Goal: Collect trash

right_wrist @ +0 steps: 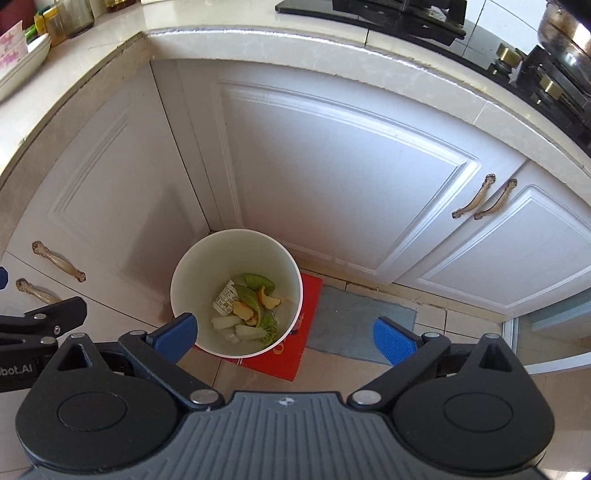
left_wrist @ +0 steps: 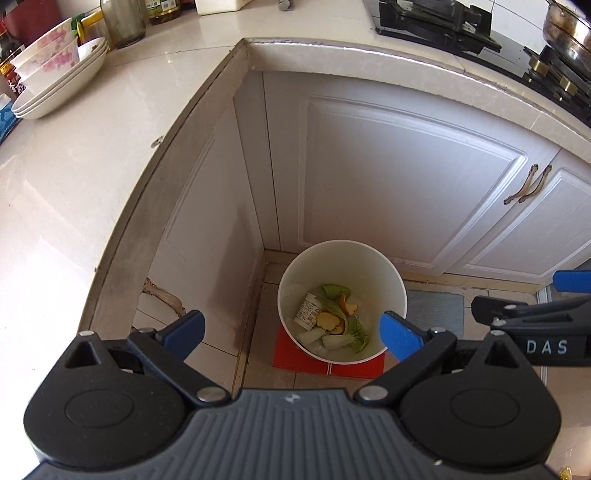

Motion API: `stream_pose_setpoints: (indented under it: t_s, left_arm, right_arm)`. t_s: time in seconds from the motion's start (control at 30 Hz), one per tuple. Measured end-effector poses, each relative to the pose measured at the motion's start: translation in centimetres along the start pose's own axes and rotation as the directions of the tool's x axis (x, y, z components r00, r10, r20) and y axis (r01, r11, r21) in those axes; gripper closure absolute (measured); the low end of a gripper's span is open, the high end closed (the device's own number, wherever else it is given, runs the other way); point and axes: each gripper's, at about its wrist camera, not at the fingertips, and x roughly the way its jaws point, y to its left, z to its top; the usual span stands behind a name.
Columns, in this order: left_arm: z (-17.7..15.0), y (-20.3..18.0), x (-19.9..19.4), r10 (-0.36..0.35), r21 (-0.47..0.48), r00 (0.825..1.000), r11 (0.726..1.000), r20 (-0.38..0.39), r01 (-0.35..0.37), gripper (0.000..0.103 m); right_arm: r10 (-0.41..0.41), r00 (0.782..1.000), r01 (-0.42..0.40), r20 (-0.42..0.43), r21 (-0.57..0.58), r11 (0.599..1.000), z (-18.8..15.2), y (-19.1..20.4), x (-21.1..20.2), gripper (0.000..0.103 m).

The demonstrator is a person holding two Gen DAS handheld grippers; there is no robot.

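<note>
A white round trash bin [left_wrist: 391,280] stands on the floor in the cabinet corner, on a red sheet [left_wrist: 295,356]. It holds vegetable scraps [left_wrist: 354,332], orange peel [left_wrist: 330,322] and a printed paper packet [left_wrist: 307,314]. It also shows in the right wrist view [right_wrist: 192,273] with the same scraps [right_wrist: 255,325]. My left gripper [left_wrist: 293,334] is open and empty, held high above the bin. My right gripper [right_wrist: 286,338] is open and empty, also high above it. The right gripper shows at the right edge of the left wrist view [left_wrist: 535,314].
A white counter [left_wrist: 74,177] with stacked bowls [left_wrist: 55,74] and bottles runs along the left. A gas stove [left_wrist: 480,33] with a steel pot [left_wrist: 569,29] sits at the back right. White cabinet doors [right_wrist: 332,177] stand behind the bin. A grey mat [right_wrist: 362,325] lies on the floor.
</note>
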Motion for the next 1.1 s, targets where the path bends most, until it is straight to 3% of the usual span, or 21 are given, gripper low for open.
stream_pose_setpoints:
  t_s: [1.1]
  left_arm:
    - [0.6, 0.45, -0.24, -0.008, -0.013, 1.0, 1.0, -0.005, 0.008, 0.002]
  right_arm:
    - [0.008, 1.0, -0.008, 0.01, 0.025, 1.0, 0.31, 0.24, -0.21, 0.0]
